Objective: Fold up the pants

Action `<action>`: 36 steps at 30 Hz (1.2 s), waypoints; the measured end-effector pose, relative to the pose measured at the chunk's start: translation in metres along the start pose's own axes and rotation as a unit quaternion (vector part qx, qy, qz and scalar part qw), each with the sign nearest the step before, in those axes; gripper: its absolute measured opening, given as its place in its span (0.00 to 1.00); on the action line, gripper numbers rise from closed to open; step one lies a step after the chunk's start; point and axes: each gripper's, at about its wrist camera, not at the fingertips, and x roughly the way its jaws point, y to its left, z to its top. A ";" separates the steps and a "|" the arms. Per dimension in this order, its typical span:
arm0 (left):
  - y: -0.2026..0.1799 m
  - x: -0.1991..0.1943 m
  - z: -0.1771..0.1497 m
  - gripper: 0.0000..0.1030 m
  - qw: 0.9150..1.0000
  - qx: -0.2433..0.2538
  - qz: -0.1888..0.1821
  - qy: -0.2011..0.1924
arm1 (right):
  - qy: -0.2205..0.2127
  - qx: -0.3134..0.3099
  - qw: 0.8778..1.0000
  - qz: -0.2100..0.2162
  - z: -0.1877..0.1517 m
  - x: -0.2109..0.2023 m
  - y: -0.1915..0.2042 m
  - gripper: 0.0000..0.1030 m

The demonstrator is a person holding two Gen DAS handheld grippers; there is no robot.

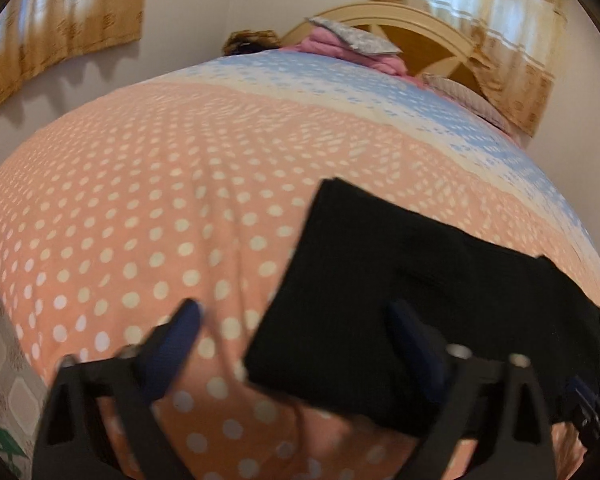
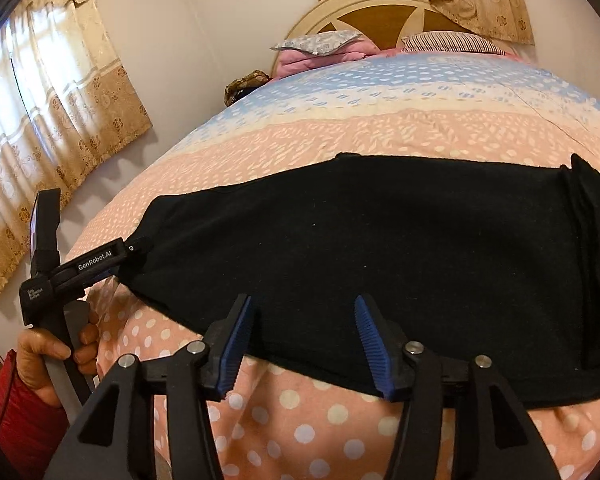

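One fold at least looks done: the pants lie flat as a long black band across the near part of the bed. Left tool is spread over their left end, pinching nothing. Right tool is spread at the near edge, empty. Cross folds remain.

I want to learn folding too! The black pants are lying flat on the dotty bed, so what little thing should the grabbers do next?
Probably close the left gripper on the pants' near corner. Both grippers look open, nothing pinched. The left one already straddles that edge, and the right gripper hovers over the near hem. The pants lie flat on the bedspread, seemingly ready for another fold.
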 end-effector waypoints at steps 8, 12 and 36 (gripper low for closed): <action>-0.011 -0.005 0.005 0.32 0.999 0.017 -0.034 0.002 | -0.004 0.000 1.000 0.005 -0.001 -0.001 -0.001 0.56; -0.018 -0.020 0.011 0.24 0.999 0.029 -0.022 -0.017 | -0.003 -0.005 1.000 0.006 -0.001 -0.002 0.002 0.56; -0.252 -0.078 -0.063 0.16 0.927 0.304 -0.206 -0.072 | -0.132 0.197 0.971 0.027 0.022 -0.138 -0.142 0.56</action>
